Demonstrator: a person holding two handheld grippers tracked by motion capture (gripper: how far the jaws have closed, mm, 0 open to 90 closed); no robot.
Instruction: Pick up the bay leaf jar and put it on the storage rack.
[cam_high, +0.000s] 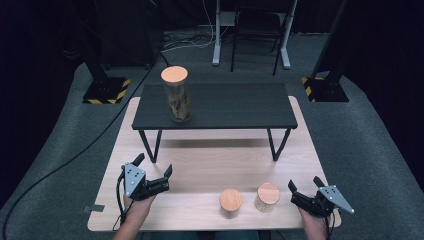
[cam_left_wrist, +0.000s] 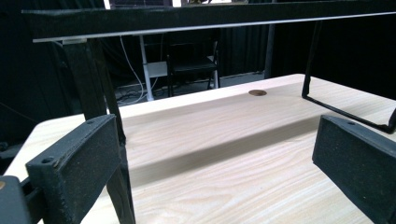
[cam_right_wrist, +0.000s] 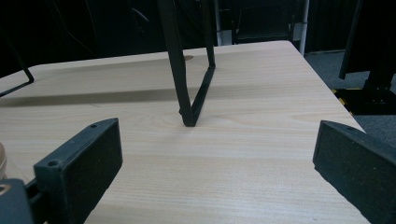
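Left gripper (cam_high: 154, 166) was seen lower left of the high view, jaws spread wide, nothing between them; it was held over bare table wood. Right gripper (cam_high: 305, 189) was seen lower right, jaws also apart and empty, with the nearer short jar just to its left, not touching.

Largest to smallest:

- Light wood table (cam_high: 210, 160) was spread across the middle and bottom of the high view. A small round mark (cam_left_wrist: 257, 93) on its top was caught upper centre of the left gripper view.
- Black shelf (cam_high: 235, 105) was stood on the table's far half on thin black legs, centre of the high view. Its underside was seen across the top of the left gripper view, with one leg (cam_left_wrist: 100, 116) at left, just behind the left jaw. Another leg (cam_right_wrist: 187, 79), V-shaped, was planted upper centre in the right gripper view.
- Tall jar (cam_high: 175, 94) with a wooden lid was stood upright on the shelf's left part, upper centre-left of the high view; brownish contents were visible, kind not readable.
- Two short jars with wooden lids were stood upright on the table's near edge, bottom centre: one (cam_high: 230, 202) to the left, one (cam_high: 267, 196) to the right, near each other with a gap between. A sliver of a lid was noted at the left edge of the right gripper view.
- Small grey tab (cam_high: 93, 208) was lying at the table's lower left corner.
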